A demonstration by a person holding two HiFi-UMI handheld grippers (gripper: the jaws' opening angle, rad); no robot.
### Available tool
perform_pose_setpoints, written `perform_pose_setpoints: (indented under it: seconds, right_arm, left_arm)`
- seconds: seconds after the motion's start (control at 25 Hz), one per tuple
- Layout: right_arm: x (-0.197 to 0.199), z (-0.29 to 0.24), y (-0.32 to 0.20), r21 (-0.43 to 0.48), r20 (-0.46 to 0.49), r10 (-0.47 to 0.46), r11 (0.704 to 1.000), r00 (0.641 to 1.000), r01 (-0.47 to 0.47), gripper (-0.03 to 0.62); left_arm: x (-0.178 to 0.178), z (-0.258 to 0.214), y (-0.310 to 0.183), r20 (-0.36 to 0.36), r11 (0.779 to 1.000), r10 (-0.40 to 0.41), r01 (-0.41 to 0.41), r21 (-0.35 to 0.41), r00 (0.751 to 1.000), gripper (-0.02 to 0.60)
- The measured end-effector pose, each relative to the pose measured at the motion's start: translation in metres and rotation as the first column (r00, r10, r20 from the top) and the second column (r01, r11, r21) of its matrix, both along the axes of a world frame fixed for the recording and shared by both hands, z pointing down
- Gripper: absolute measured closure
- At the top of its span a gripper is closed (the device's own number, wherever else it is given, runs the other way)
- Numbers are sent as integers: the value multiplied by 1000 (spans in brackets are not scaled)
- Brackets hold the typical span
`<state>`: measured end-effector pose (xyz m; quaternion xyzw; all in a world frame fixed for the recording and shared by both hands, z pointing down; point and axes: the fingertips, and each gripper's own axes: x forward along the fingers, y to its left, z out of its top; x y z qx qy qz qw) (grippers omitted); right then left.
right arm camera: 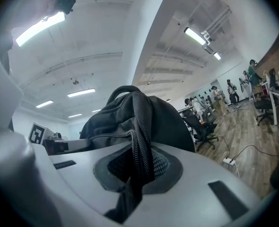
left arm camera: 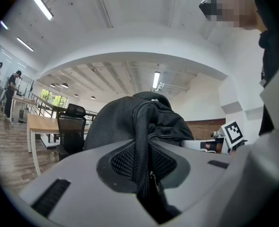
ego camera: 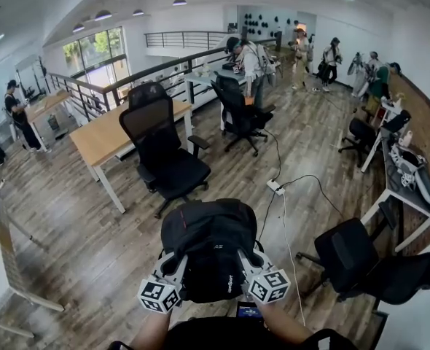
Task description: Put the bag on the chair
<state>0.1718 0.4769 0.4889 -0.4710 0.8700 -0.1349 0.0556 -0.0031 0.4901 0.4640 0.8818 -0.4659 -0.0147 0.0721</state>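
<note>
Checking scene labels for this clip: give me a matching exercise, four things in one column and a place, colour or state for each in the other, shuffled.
Things:
1. bag
2. chair
3. power strip
4. desk

Place, colour or state:
A. white, on the floor to the right of the chair
B. clamped in the left gripper and the right gripper
C. light wood top
D. black, standing beside the desk

Pairs: 1-B, 2-D, 3-A, 4-C

Bag [ego camera: 209, 246] underside out of sight
</note>
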Motion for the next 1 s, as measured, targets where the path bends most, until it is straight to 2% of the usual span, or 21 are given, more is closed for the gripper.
perform_pose_setpoints:
  seconds: [0.2, 0.48, 0.76, 1.0]
  right_arm:
    - [12, -2, -5, 9, 2, -32, 999, 999, 32, 565]
    - [24, 8, -28, -22, 10, -25, 999, 1000, 26, 565]
    - [27, 14, -74, -39, 6, -18, 999, 1000, 18, 565]
    - [25, 16, -135, -41, -14, -15, 999, 1000, 14, 565]
  left_arm:
    - [12, 0, 1, -15, 1000, -15, 15, -4, 1000, 522]
    - [24, 9, -24, -16, 1000, -14, 14, -25, 1000, 522]
    - [26, 17, -73, -35, 999, 12, -13, -32, 999, 522]
    - [24, 23, -136, -68, 999, 21, -24, -41, 997, 520]
